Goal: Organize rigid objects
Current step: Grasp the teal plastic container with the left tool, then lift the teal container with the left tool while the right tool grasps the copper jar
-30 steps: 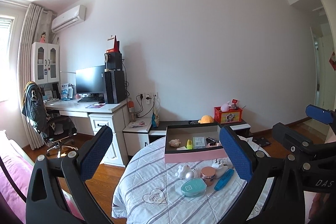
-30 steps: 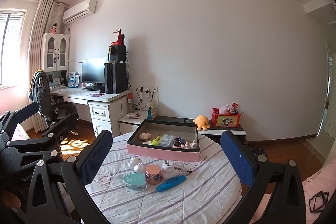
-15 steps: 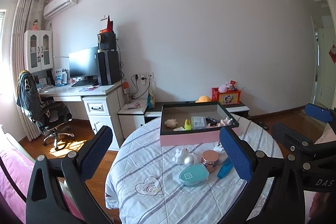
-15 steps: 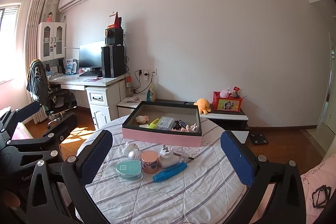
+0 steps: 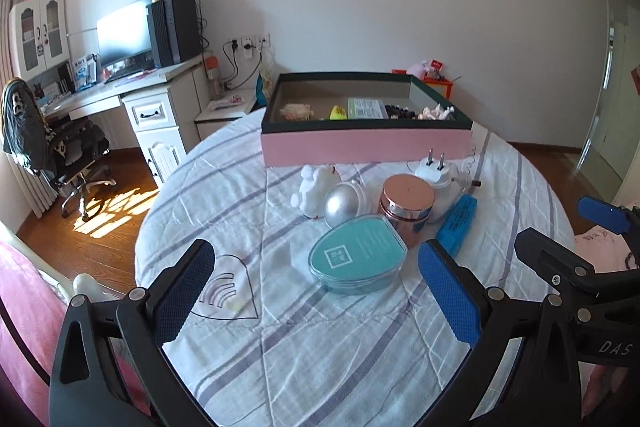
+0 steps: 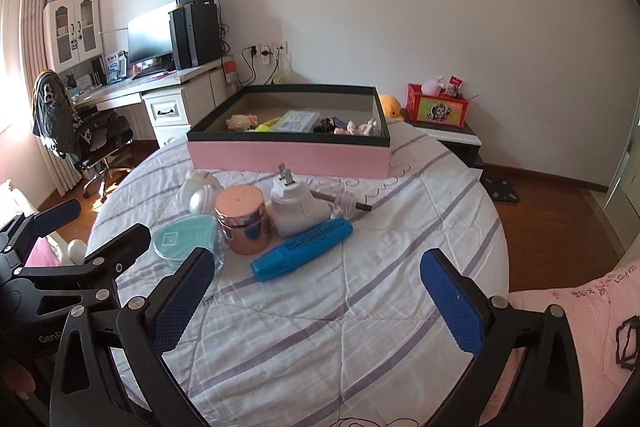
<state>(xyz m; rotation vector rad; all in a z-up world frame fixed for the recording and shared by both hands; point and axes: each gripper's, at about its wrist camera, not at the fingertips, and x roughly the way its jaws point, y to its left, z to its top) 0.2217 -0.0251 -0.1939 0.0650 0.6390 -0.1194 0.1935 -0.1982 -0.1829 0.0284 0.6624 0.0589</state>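
Observation:
A pink box (image 5: 366,145) (image 6: 288,155) with a dark rim sits at the far side of a round table (image 5: 248,355) (image 6: 360,331) and holds several small items. In front of it lie a teal oval case (image 5: 356,259) (image 6: 182,237), a rose-gold jar (image 5: 406,205) (image 6: 242,219), a silver egg (image 5: 340,205), a white figurine (image 5: 314,187), a white plug adapter (image 5: 436,175) (image 6: 294,205) and a blue marker (image 5: 458,221) (image 6: 302,249). My left gripper (image 5: 316,291) is open just before the teal case. My right gripper (image 6: 316,303) is open before the marker.
The table has a striped white cloth. A desk with monitor and computer tower (image 6: 196,31) and an office chair (image 5: 60,147) stand at the left. A low cabinet with a red box (image 6: 436,109) is behind the table. Pink bedding (image 6: 572,311) lies at the right.
Both grippers have moved forward and tilted down toward the table; the objects now look much closer. Both grippers stay open.

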